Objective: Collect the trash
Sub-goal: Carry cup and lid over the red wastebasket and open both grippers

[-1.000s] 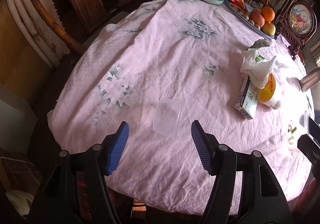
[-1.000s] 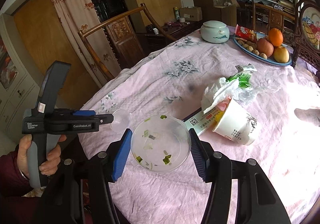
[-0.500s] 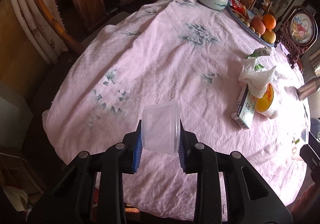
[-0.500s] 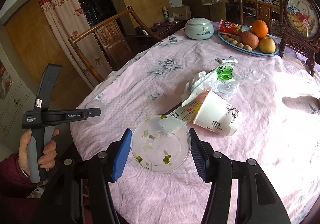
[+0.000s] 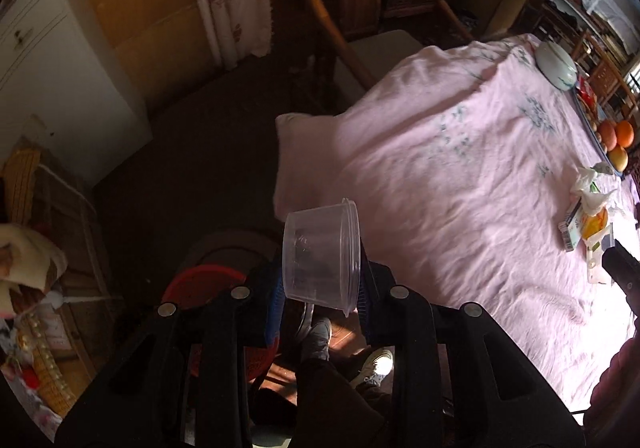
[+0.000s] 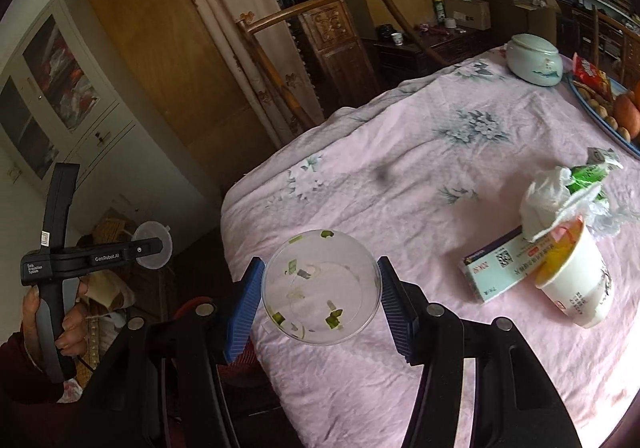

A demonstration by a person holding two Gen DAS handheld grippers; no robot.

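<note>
Your left hand-held gripper is clamped tight on a clear plastic cup, blue pads squeezing its sides. The cup sits tipped, rim toward 1 o'clock, and it's out past the tabletop edge, over the dark floor. Below it, around 7 o'clock, there's a red bin, partly hidden behind the gripper arms, so I can't tell how wide its mouth is. At 6 o'clock you can see your shoes on the floor.

Your right hand-held gripper has its jaws spread wide, with a clear round bowl flecked with green scraps between them; the pads look right at the bowl's sides, but I can't tell if they're actually touching. It hangs right by the near edge of the pink tablecloth, which drops off at 9 o'clock.

From the right wrist view, the leftover trash sits at 3 o'clock: a white paper cup lying tipped against a flat carton box, crumpled tissue on top and a green wrapper just behind. The cloth between the bowl and that pile is bare. Further out at 1 o'clock there's a lidded ceramic jar and a fruit plate near the far edge. A wooden chair stands close to the tabletop at 12 o'clock.
</note>
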